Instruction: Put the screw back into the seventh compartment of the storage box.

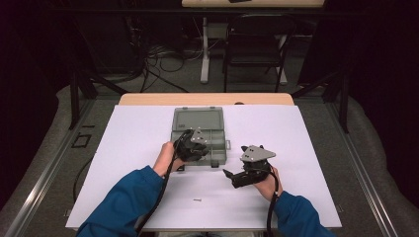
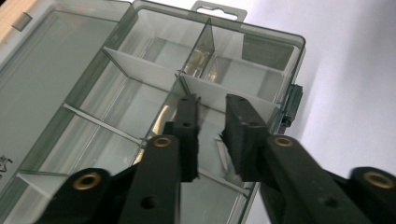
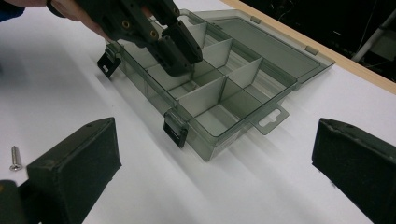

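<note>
Left gripper (image 2: 211,135) jaws narrowly apart, I see screw (image 2: 223,154) just below, centre frame, inside organizer box (image 2: 275,42).

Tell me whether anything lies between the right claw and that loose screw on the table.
Nothing visible does. The screw lies alone on the bare white table, just outside one jaw of the open right claw. The compartment box lies ahead of the claw, away from the screw.

Lab-like room: loose floor cables (image 1: 163,61), folding chair (image 1: 257,47), dark surroundings.
</note>
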`<state>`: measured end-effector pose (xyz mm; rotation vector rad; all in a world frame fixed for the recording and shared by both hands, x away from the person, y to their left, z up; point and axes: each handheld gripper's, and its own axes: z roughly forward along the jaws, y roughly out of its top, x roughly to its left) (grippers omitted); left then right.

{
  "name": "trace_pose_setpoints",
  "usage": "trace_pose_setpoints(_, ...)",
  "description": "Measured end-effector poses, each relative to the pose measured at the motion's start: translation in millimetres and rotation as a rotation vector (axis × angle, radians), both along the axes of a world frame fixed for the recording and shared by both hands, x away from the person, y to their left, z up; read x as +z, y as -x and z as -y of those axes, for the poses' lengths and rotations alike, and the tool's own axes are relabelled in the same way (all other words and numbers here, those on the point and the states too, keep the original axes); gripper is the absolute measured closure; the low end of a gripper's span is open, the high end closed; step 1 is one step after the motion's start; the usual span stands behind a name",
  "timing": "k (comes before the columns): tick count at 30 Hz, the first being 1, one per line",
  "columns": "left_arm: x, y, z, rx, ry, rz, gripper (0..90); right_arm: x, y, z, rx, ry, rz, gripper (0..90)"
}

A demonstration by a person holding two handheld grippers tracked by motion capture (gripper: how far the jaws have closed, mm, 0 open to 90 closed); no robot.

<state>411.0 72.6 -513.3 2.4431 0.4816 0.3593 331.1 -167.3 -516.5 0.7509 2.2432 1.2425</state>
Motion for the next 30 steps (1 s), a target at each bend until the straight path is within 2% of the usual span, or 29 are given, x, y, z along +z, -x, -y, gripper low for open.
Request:
trace_pose_setpoints(7,2.8,0.7,-3.4,0.024,0.009,-0.012,38.5,0.0,0.0,0.0,0.000,-0.002,0.004,0.0)
trace_pose_setpoints(10,4.2,1.9,-4.6,0.024,0.016,-0.016,30.4,0.0,-0.1,0.1,0.002,-0.003,0.004,0.0)
trace_pose_setpoints(19,9.9,13.2,-10.0,-0.011,0.026,-0.003,18.5,0.5,0.2,0.0,-0.002,0.000,0.005,0.0)
trace_pose_setpoints(30,15.6,24.5,-10.5,-0.030,0.033,0.011,14.9,0.4,-0.4,0.9,-0.002,-0.006,0.006,0.0)
